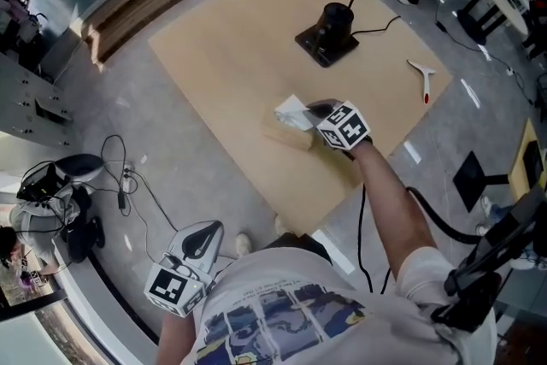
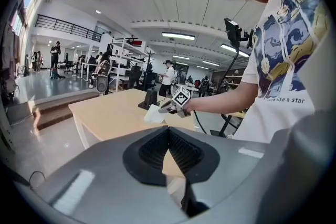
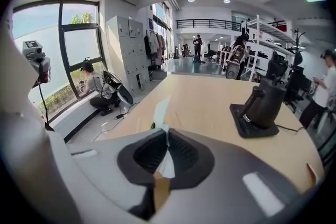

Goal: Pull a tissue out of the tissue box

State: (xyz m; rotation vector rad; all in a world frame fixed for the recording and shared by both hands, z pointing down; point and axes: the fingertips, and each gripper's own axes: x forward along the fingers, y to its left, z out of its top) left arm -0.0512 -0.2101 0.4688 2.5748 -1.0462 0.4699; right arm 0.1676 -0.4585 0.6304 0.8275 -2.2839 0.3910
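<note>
A white tissue (image 1: 291, 110) stands up from a tan tissue box (image 1: 286, 138) that nearly blends into the wooden table (image 1: 256, 38). My right gripper (image 1: 309, 111) is shut on the tissue's right side, just above the box. In the right gripper view the tissue (image 3: 159, 110) pokes out past the closed tips of this gripper (image 3: 167, 131). My left gripper (image 1: 203, 231) hangs off the table's near edge, low at the left, jaws shut (image 2: 168, 131) and empty. From there the right gripper (image 2: 167, 107) and the tissue (image 2: 154, 114) show over the table.
A black device on a square base (image 1: 329, 32) with a cable stands at the table's far side. A white hand tool (image 1: 422, 77) lies near the right edge. Cables and bags (image 1: 77, 201) lie on the floor at left. Other people stand about the room.
</note>
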